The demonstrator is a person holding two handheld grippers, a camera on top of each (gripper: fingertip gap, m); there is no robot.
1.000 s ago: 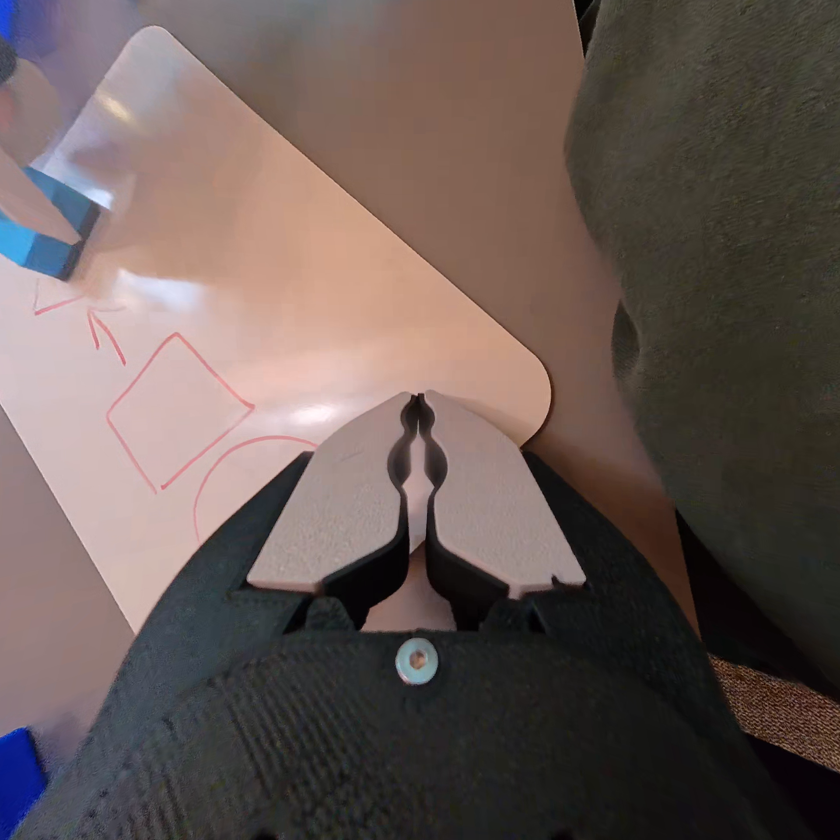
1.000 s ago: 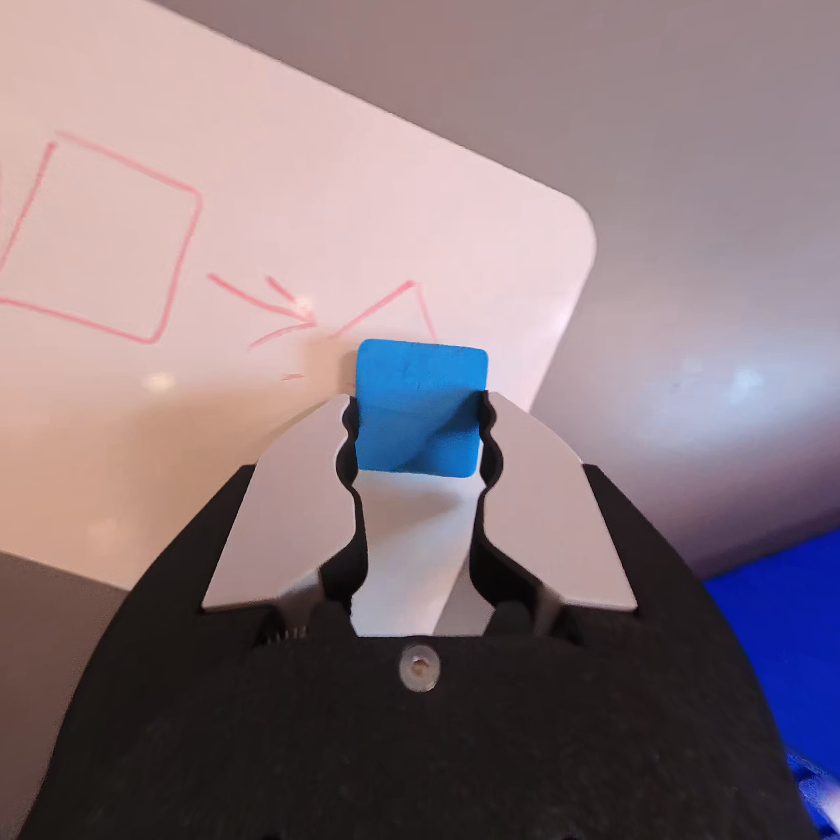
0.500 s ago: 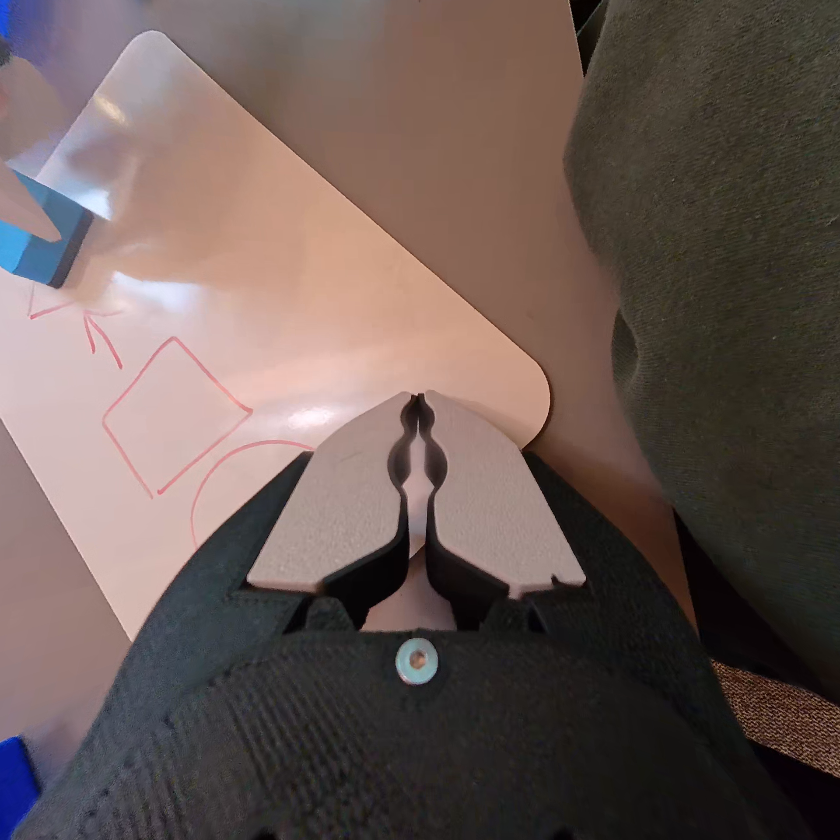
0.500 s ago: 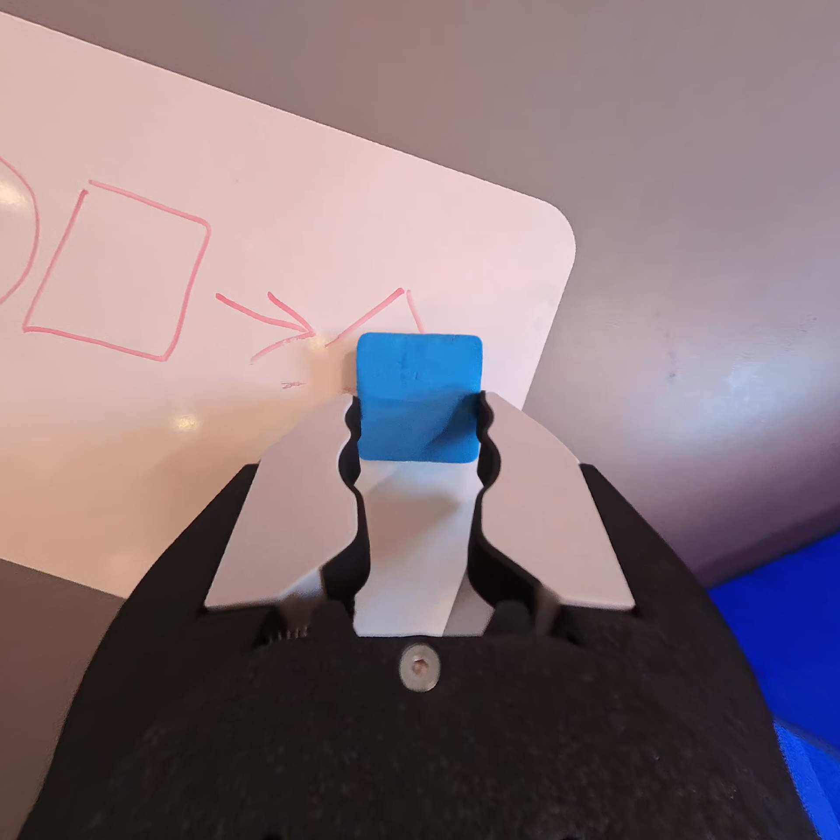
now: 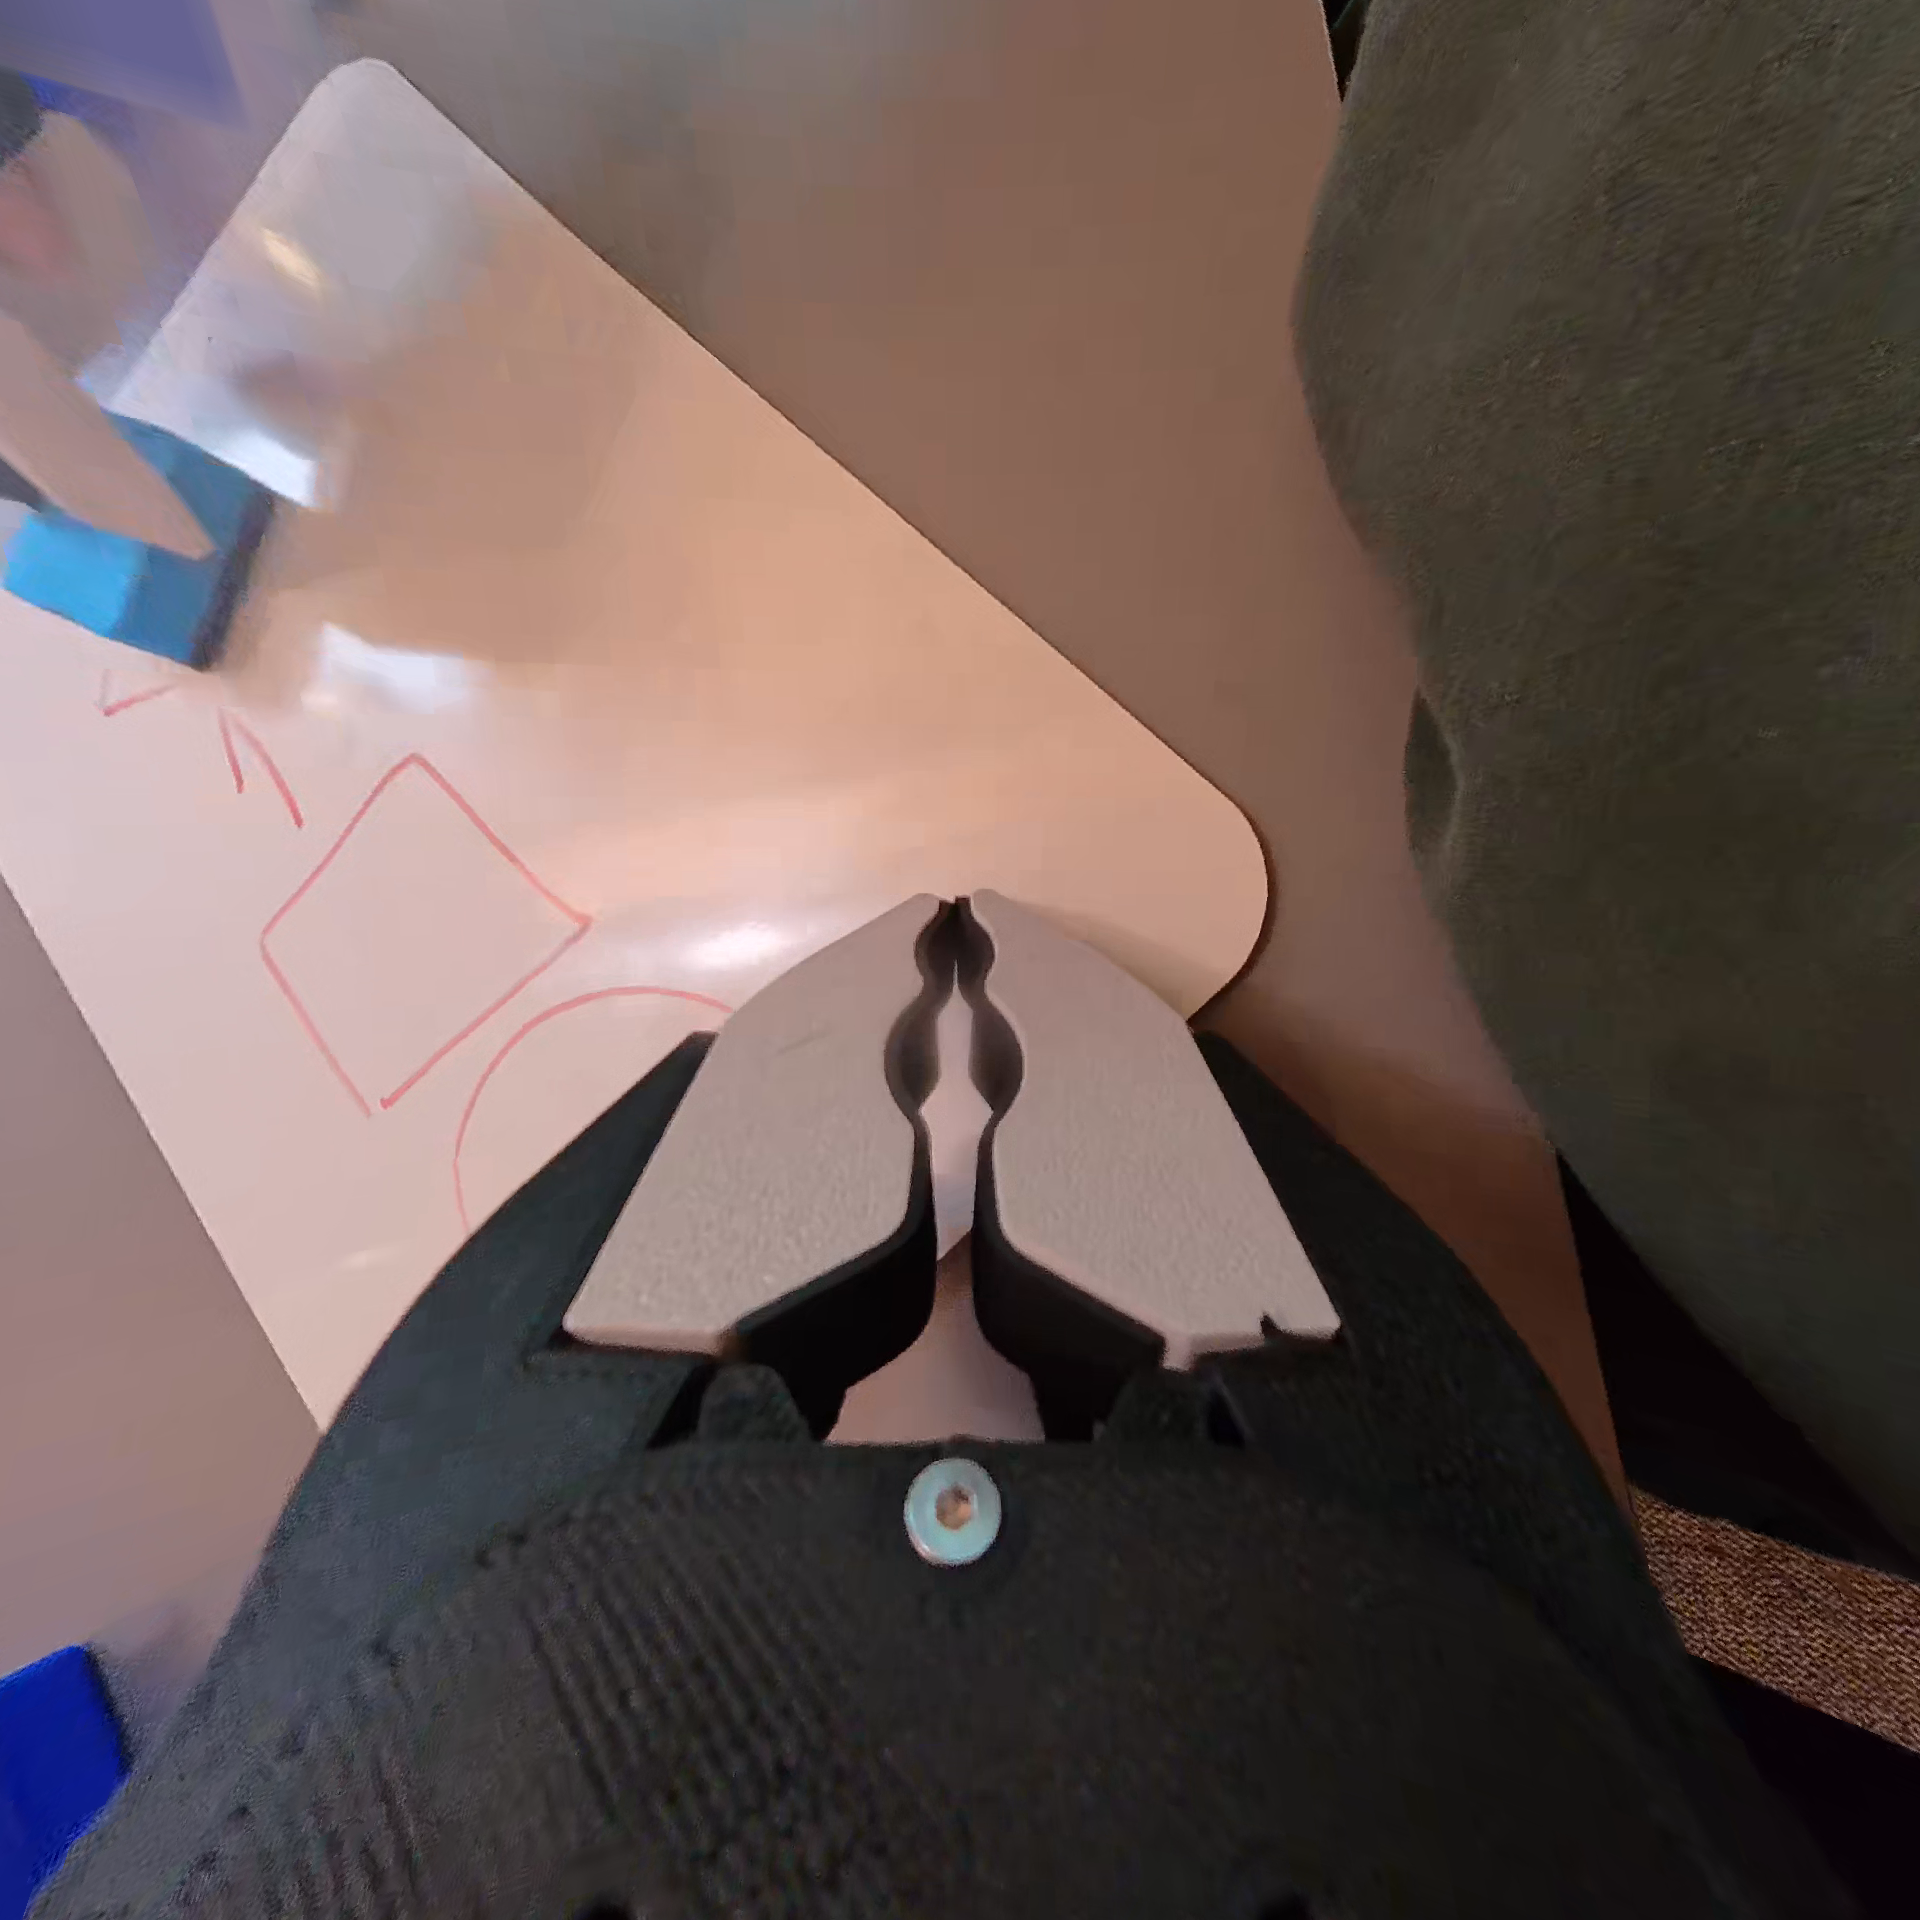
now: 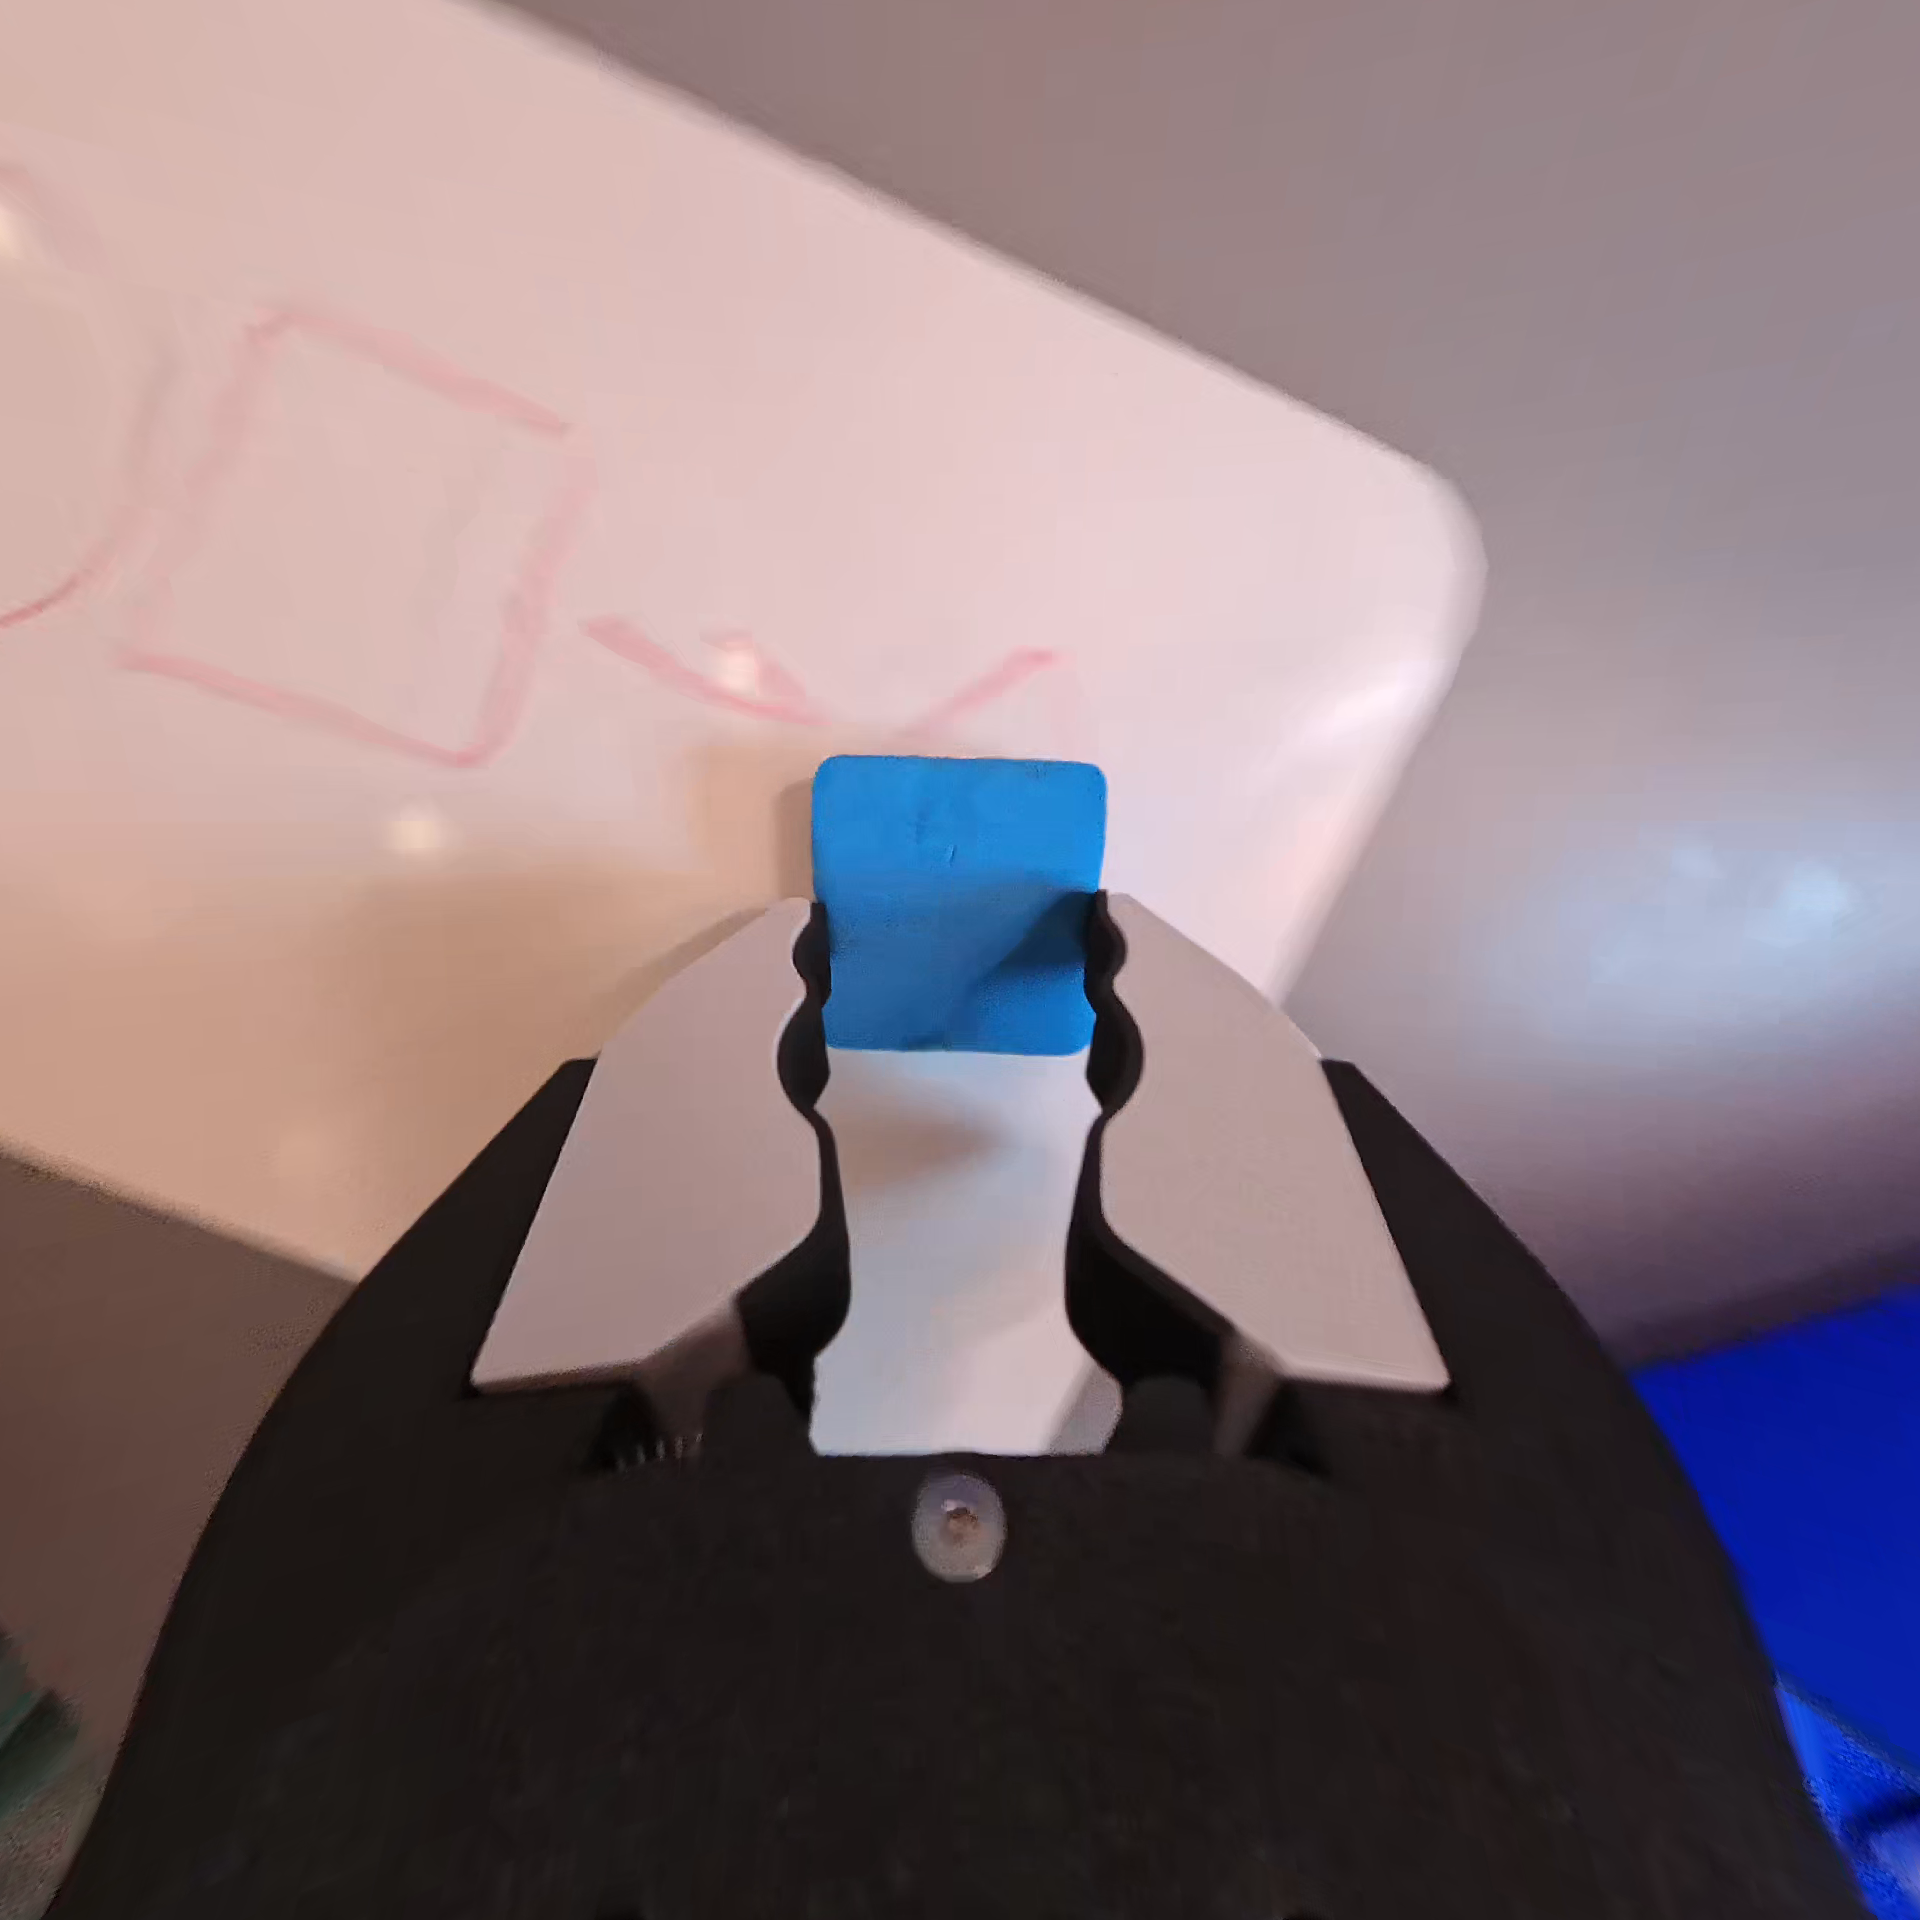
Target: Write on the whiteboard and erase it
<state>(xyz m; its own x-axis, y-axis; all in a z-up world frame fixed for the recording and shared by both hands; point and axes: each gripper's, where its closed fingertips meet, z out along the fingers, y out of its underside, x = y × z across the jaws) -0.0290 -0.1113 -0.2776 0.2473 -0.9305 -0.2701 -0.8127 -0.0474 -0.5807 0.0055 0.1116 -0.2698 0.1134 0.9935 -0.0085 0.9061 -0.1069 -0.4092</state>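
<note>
Two grippers are in use, one in each of my hands. My right gripper holds a blue eraser: both dark pads press against its sides, and the block projects forward beyond the fingertips, at the centre of the right wrist view. The eraser sits over the whiteboard, just below a red arrow and a slanted red stroke; whether its underside touches the surface I cannot tell. A red square lies in the middle left of that view, blurred. The whiteboard rests on a grey tabletop. My left gripper is fully closed with nothing between its fingertips, positioned over the whiteboard's rounded corner at the centre of the left wrist view. In that view the eraser appears at the upper left, and part of a red circle is cut off by the gripper body. Dark green fabric fills the right side.
</note>
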